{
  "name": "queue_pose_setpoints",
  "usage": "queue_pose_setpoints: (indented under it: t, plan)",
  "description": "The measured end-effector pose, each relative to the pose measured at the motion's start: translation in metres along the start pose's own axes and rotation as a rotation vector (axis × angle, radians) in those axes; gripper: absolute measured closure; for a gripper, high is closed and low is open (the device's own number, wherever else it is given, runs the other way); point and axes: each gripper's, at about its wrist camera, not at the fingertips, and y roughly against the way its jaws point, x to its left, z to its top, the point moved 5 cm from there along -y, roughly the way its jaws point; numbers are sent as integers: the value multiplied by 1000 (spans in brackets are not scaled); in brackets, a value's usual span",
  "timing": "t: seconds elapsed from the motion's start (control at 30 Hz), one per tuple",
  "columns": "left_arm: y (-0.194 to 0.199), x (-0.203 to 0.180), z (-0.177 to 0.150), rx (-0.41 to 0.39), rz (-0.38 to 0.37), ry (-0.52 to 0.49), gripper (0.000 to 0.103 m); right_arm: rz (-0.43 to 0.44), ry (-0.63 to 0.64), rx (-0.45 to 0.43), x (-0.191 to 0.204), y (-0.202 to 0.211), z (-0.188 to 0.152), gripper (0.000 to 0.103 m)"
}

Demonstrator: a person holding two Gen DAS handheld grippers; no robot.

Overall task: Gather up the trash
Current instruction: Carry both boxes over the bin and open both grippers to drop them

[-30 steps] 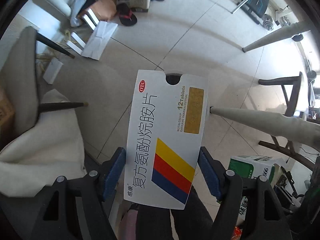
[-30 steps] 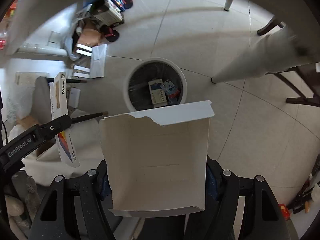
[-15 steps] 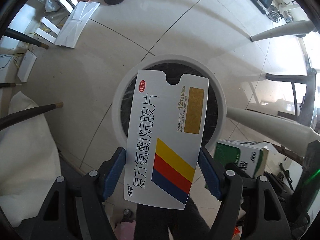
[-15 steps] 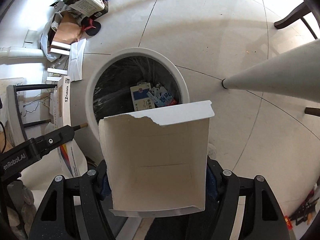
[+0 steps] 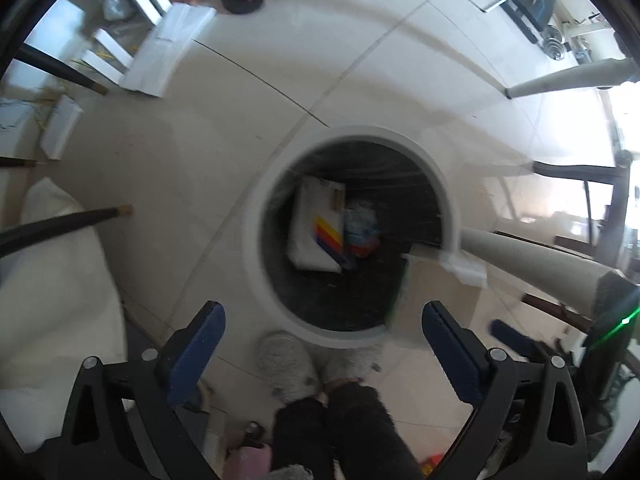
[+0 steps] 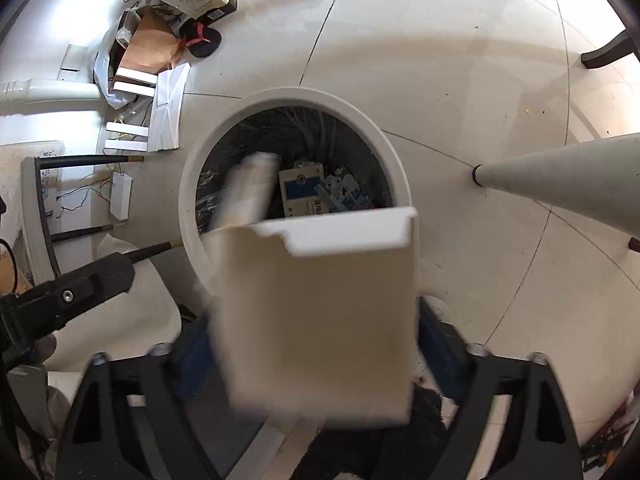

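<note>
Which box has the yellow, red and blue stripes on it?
The white medicine box lying inside the round bin. The torn cardboard box between the right gripper's opening jaws is plain beige, and the bin's blue-labelled box has no stripes.

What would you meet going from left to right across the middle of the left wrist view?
White cloth → black chair leg → bin → striped medicine box → brown carton → pale table leg.
</note>
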Motion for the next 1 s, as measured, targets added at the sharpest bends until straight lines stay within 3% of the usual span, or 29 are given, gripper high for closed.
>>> queue_pose_setpoints:
  t: [0.17, 0.37, 0.7, 1.0]
  plan:
    - [21, 18, -11, -105, 112, 7, 2, -89, 3, -15, 2, 7, -4, 0]
    - [49, 20, -36, -133, 184, -27, 2, -182, 9, -46, 6, 30, -17, 0]
    - [115, 5, -74, -101, 178, -63, 2, -230, 42, -114, 22, 121, -50, 0]
    - [210, -16, -111, -138, 149, -90, 2, -214, 57, -158, 49, 231, -95, 0]
